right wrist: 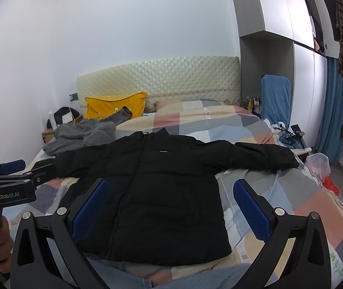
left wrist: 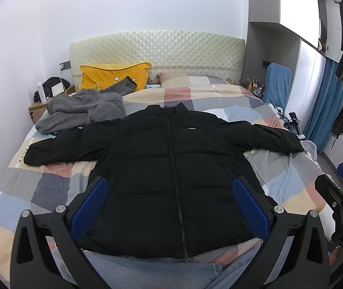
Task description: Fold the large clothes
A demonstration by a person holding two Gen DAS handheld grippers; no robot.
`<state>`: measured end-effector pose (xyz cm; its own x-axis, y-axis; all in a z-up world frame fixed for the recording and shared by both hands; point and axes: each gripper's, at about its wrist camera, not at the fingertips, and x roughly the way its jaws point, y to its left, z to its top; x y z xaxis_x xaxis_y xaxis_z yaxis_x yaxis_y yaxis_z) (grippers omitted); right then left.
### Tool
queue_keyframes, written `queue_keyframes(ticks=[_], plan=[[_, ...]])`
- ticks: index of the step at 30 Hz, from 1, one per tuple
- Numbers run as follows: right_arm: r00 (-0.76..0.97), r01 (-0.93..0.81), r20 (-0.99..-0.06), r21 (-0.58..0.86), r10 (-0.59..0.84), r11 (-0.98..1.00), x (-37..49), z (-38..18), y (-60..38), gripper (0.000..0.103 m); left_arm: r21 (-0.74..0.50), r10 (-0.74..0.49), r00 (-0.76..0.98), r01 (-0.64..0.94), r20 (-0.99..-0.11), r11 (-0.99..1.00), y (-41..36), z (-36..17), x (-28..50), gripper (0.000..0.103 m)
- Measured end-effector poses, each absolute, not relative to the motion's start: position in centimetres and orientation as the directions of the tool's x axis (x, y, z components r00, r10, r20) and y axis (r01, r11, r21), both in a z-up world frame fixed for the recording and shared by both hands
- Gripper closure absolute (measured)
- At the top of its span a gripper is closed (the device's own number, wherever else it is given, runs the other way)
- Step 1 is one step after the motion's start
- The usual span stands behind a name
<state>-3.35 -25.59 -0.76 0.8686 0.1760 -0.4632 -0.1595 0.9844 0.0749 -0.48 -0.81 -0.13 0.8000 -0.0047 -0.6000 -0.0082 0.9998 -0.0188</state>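
A black puffer jacket [left wrist: 171,168] lies flat on the bed [left wrist: 279,183], zipped, front up, sleeves spread wide over the pastel checked quilt. Its quilted panels look smooth and matte. A grey fleece garment [left wrist: 82,110] lies crumpled beside one sleeve. The left hand-held gripper [left wrist: 170,204] and right hand-held gripper [right wrist: 171,207] hover spread wide, holding nothing.
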Motion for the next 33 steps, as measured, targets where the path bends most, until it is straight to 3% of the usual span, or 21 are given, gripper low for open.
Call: queue_keyframes(ticks=[33], plan=[[0.869,-0.16,-0.463,0.072,0.175,0.985,-3.36,-1.24,-25.64,0.0,-0.02,0.0,0.799,-0.015,-0.601,1.0,-0.93,-0.4,-0.47,0.0]])
